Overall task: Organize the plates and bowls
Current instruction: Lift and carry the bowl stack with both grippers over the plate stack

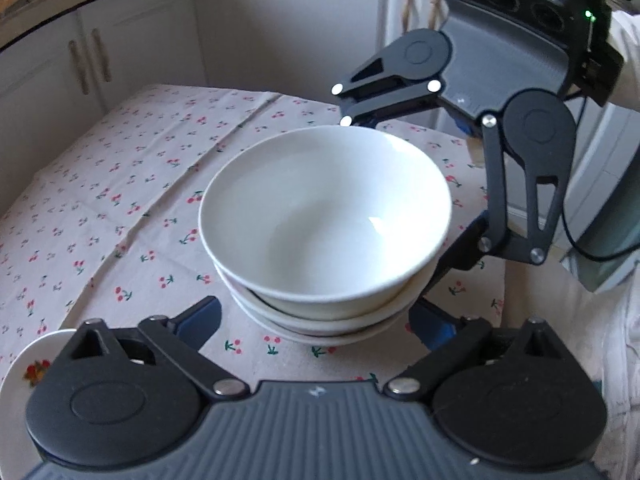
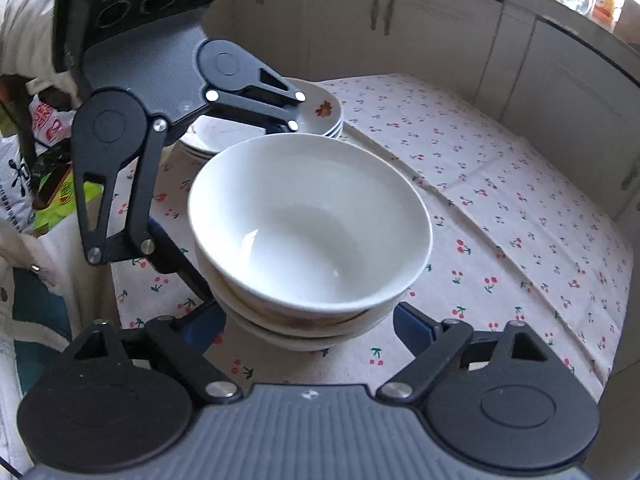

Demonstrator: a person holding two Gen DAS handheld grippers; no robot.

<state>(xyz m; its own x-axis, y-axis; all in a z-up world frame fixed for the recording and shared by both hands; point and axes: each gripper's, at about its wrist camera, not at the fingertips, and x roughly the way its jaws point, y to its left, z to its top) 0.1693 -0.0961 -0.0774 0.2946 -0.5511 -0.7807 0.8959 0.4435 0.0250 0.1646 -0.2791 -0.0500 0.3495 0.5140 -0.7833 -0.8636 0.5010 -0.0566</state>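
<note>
Left gripper (image 1: 316,320): jaws apart, flanking the bowl stack (image 1: 325,216) on the cherry-print tablecloth (image 1: 120,184). Right gripper (image 2: 310,316): jaws apart, likewise flanking it. Plate stack (image 2: 320,114) behind, fully visible only in right view; cabinets (image 1: 304,28) beyond.

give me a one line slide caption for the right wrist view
Both grippers, right and left, open around a stack of white bowls on a cherry-print tablecloth, stacked plates behind.

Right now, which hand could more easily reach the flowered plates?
Left. The plate stack sits right beside the left gripper; the right gripper has the bowls in between. Both jaws are open.
</note>
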